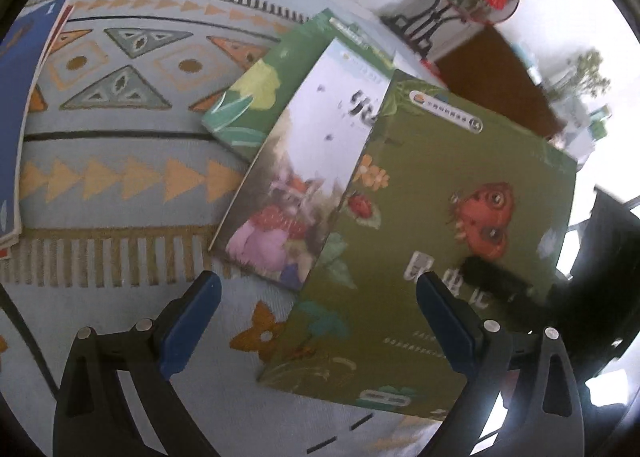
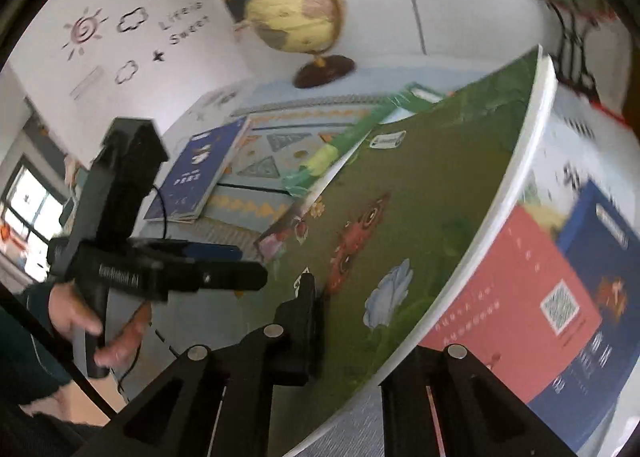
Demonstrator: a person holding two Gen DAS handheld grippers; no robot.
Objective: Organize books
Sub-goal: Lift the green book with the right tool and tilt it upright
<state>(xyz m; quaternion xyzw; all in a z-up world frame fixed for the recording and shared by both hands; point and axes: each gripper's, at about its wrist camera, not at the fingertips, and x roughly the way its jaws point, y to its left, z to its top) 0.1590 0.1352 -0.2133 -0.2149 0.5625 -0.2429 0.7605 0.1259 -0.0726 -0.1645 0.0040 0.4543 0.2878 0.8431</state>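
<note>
The right gripper [image 2: 360,337] is pinching the green book [image 2: 400,217] near its lower edge, tilting it up off the patterned cloth [image 1: 120,145], so its glossy cover and white page block are showing. The left gripper [image 1: 320,321] is hovering low with its blue-padded fingers [image 1: 188,325] spread wide, gripping nothing. The fox book [image 1: 296,177] is lying flat underneath, partly covered.

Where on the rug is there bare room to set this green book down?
The widest bare stretch of rug lies between the blue book at the left edge and the fanned pile. Another patch lies in front of the pile, by the left gripper. Right of the green book, more books crowd in.
</note>
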